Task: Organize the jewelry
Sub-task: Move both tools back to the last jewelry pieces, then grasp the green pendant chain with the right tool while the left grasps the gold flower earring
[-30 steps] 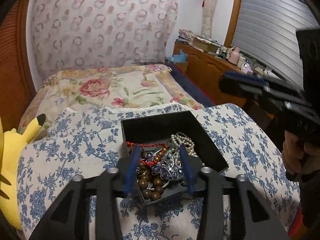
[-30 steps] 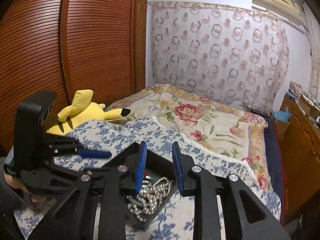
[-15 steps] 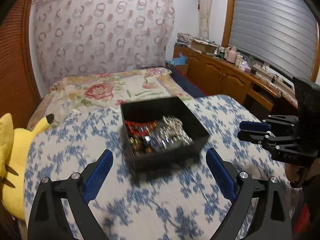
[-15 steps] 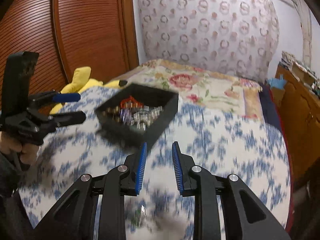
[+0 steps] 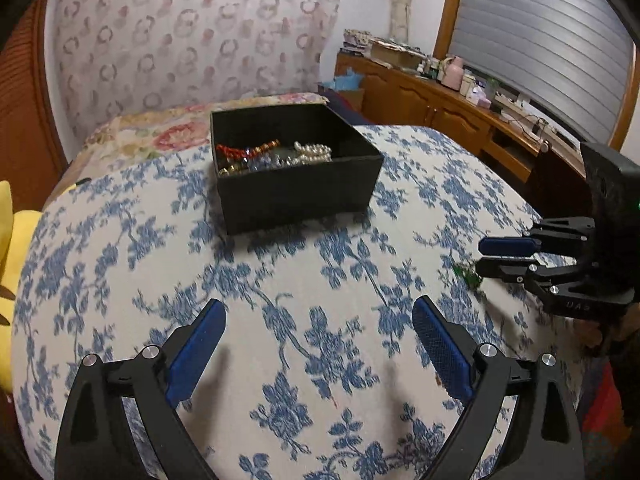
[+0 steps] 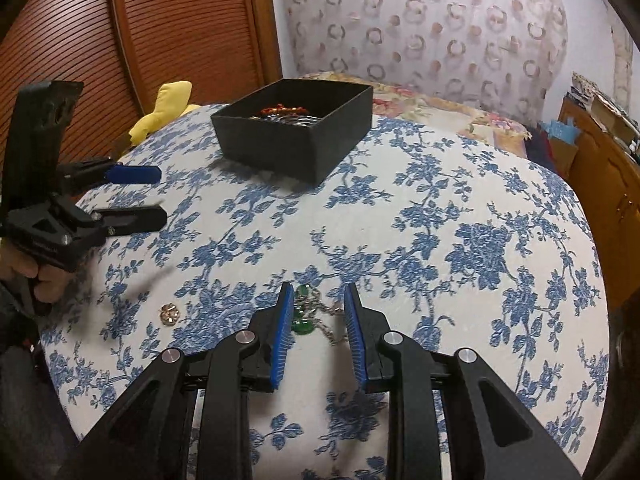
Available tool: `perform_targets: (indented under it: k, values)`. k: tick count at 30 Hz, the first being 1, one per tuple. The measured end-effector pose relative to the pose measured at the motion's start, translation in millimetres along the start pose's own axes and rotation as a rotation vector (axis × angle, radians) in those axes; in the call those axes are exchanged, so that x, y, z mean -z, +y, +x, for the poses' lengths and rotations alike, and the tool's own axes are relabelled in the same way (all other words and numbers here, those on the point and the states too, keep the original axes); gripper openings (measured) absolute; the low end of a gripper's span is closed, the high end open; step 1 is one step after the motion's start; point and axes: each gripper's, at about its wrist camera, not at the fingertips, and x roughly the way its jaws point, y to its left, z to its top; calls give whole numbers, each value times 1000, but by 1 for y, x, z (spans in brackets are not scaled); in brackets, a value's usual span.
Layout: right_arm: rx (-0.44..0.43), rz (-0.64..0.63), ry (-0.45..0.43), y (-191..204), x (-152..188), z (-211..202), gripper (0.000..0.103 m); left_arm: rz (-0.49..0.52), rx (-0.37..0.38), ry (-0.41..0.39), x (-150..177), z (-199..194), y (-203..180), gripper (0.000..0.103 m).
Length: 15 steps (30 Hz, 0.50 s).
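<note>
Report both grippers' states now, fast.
Left gripper: open wide, holding nothing, above the tablecloth.
Right gripper: open, not gripping; the green necklace lies between its fingers.

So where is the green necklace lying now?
In the right wrist view the green necklace lies on the blue floral cloth, between the open right tongs, well short of the black box.

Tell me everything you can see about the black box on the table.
The black box is a lidless, square, matte container, cardboard by the look of it, sitting upright on the blue floral tablecloth toward the table's far side. Inside lie red beads, a pearl strand and other mixed jewelry. Neither hand-held gripper touches it; both are well short of it.
</note>
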Motion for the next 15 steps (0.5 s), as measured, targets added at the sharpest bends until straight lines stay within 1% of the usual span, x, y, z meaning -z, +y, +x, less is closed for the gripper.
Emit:
perform_targets:
  k: [6,10,13,14,15]
  values:
    - [-8,-39,16,11,-2,2,28,3,11,11,9,-2,-6,91]
    - [14,-65,56,14,1,10,28,3,14,12,13,-3,-11,91]
    - [28,-83,55,16,1,12,28,8,12,16,15,-4,-14,91]
    - [39,-92,53,17,1,11,20,10,12,19,16,-5,-15,91]
    - [42,-99,51,17,1,11,19,12,11,20,17,-4,-17,91]
